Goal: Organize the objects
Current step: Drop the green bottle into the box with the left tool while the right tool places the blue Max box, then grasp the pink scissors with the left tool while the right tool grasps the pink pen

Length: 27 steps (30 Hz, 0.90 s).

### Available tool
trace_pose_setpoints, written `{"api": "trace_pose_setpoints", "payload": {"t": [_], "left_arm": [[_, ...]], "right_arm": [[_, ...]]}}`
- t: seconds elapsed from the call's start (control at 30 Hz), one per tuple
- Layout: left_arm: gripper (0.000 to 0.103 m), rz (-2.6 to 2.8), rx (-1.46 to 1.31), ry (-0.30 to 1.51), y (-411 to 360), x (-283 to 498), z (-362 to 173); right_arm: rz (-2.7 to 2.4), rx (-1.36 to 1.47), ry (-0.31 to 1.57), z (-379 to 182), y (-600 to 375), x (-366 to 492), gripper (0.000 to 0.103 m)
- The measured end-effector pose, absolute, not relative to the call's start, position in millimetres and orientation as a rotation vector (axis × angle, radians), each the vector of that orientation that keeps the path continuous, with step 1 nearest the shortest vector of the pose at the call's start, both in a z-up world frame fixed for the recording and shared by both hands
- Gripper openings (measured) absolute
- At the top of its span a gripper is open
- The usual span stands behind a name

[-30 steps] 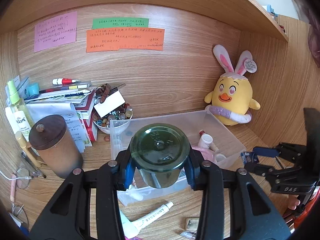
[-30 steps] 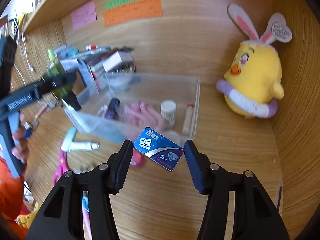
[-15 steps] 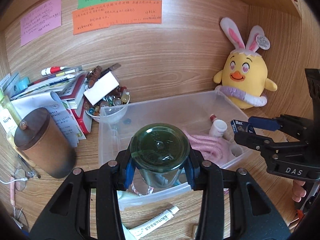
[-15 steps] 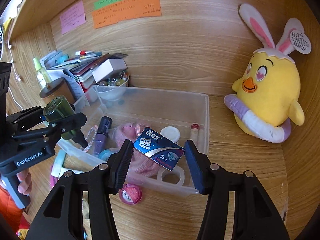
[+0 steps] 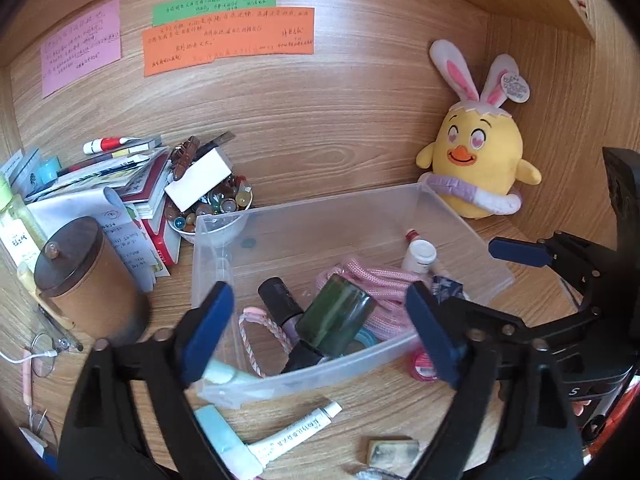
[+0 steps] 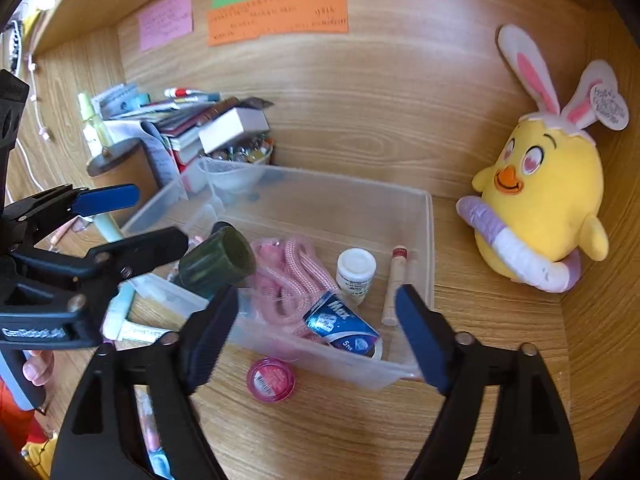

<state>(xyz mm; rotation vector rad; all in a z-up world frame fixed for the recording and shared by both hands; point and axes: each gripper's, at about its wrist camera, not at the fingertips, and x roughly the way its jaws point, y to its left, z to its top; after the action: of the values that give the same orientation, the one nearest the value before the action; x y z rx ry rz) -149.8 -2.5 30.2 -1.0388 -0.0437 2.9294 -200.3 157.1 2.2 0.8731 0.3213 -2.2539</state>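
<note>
**Both hand-held grippers gape over the clear bin**

The left hand-held gripper and right hand-held gripper are spread wide, holding nothing. The green bottle lies tilted inside the clear bin beside pink rope. The blue packet, reading "Max" and "5 pcs", rests there too. The left tool's body reads "GenRobot.AI".

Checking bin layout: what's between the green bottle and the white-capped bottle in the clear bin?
The coiled pink rope lies between the green bottle and the white-capped bottle, inside the clear bin; clearest in the right wrist view.
</note>
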Motion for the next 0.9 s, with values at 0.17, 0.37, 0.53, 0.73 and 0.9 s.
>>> {"api": "trace_pose_setpoints", "payload": {"t": [0.17, 0.37, 0.53, 0.73, 0.9], "left_arm": [[0.102, 2.95, -1.014, -0.05, -8, -127, 39], [0.102, 2.962, -1.098, -0.051, -20, -99, 27], [0.102, 2.95, -1.242, -0.028, -23, -78, -3], [0.102, 2.888, -1.39, 0.002, -15, -58, -41], [0.102, 2.833, -1.439, -0.02, -7, -49, -57]], "right_arm": [[-2.232, 0.864, 0.292, 9, 170, -182, 0.087], [-2.212, 0.861, 0.317, 3, 179, -153, 0.087], [-2.167, 0.859, 0.334, -10, 180, -125, 0.09], [-2.128, 0.901, 0.393, -36, 173, -100, 0.09], [-2.083, 0.952, 0.412, -57, 170, -83, 0.09]]}}
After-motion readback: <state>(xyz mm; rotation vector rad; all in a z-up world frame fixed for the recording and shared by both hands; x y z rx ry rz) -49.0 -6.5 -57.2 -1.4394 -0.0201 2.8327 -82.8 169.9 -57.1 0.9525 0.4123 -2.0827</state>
